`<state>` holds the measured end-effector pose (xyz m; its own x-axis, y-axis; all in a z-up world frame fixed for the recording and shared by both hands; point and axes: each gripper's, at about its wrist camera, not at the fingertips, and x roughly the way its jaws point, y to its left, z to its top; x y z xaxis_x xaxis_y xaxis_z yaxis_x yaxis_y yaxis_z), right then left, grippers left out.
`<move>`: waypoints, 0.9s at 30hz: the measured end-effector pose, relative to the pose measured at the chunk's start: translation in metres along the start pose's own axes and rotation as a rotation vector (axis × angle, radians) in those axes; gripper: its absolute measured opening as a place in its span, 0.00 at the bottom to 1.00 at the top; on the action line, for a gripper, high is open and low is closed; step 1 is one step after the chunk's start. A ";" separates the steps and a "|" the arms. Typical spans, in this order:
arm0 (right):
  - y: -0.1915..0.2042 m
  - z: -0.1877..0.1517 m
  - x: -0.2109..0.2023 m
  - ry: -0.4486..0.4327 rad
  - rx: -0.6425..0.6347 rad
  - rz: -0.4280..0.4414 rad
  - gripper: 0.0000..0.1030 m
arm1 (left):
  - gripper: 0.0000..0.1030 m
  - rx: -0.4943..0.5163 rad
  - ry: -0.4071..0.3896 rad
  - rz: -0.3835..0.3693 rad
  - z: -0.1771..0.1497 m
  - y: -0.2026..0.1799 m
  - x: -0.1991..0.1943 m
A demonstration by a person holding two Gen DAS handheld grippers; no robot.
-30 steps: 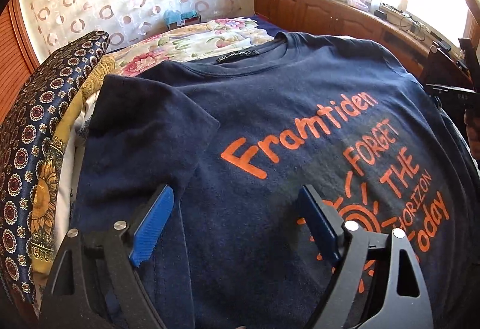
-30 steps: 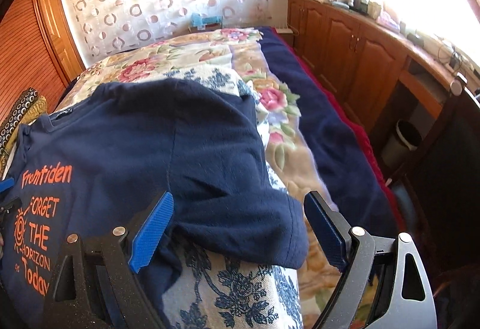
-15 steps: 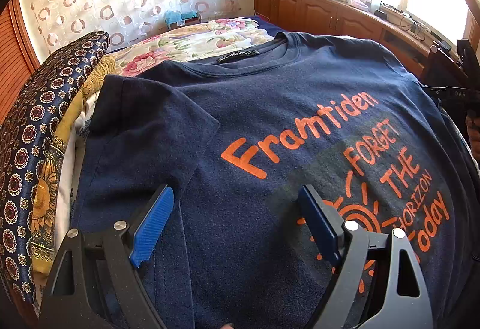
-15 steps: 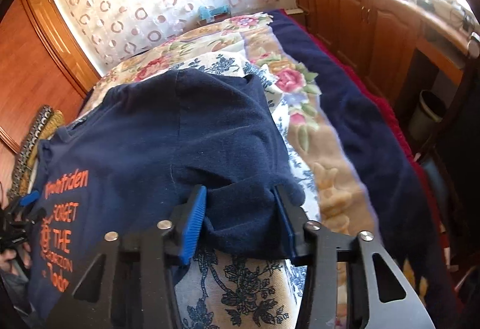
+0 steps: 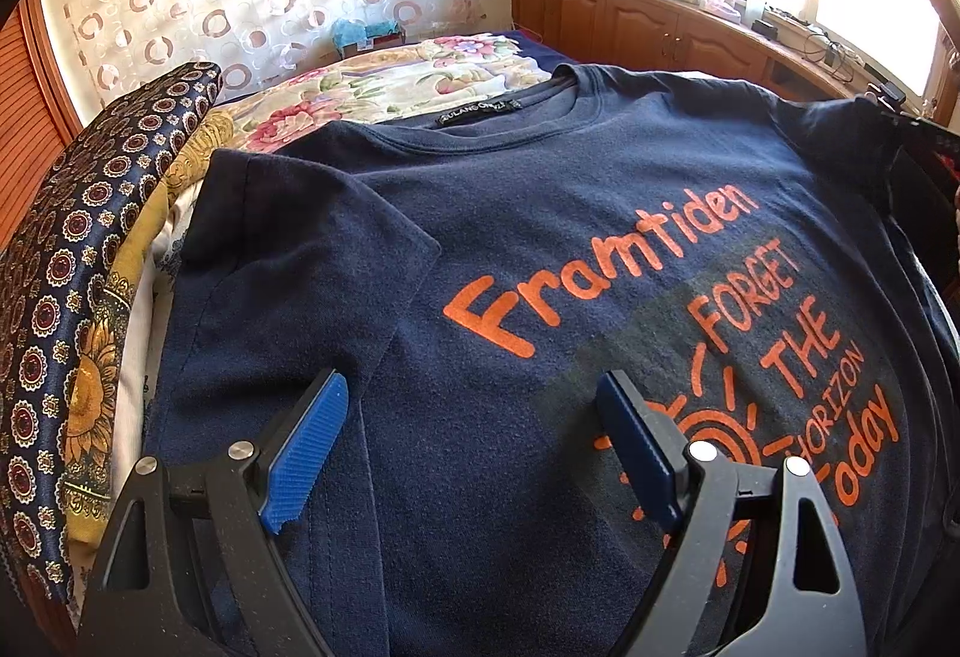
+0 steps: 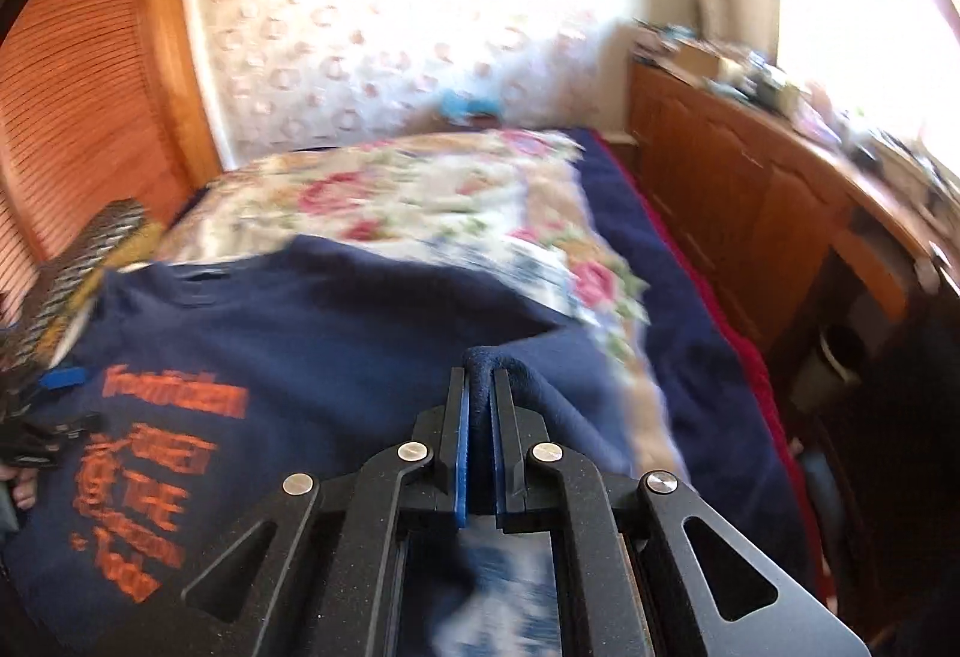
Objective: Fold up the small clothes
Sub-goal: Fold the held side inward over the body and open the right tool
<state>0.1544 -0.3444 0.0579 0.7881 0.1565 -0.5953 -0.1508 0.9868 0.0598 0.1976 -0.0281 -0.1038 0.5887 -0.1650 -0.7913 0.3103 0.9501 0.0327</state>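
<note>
T-shirt (image 5: 540,249) lies front-up across the bed (image 6: 420,189); right tongs (image 6: 478,387) pinch its right sleeve (image 6: 486,357) shut, while left tongs (image 5: 474,417) gape wide above its chest, holding nothing.

Each gripper, the left gripper (image 5: 474,447) and the right gripper (image 6: 478,441), has matte black speckled linkage arms with triangular cutouts, silver round-headed pivot screws, and ribbed blue pads (image 5: 306,453).
</note>
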 end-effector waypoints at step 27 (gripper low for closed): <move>-0.020 -0.019 -0.026 0.092 0.030 -0.009 0.46 | 0.83 -0.035 -0.136 -0.102 0.018 -0.016 -0.048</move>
<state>0.1255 -0.3688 0.0574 0.7307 0.1443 -0.6673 -0.1248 0.9892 0.0772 0.1778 -0.0397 -0.0558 0.6517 -0.2927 -0.6997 0.3485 0.9349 -0.0665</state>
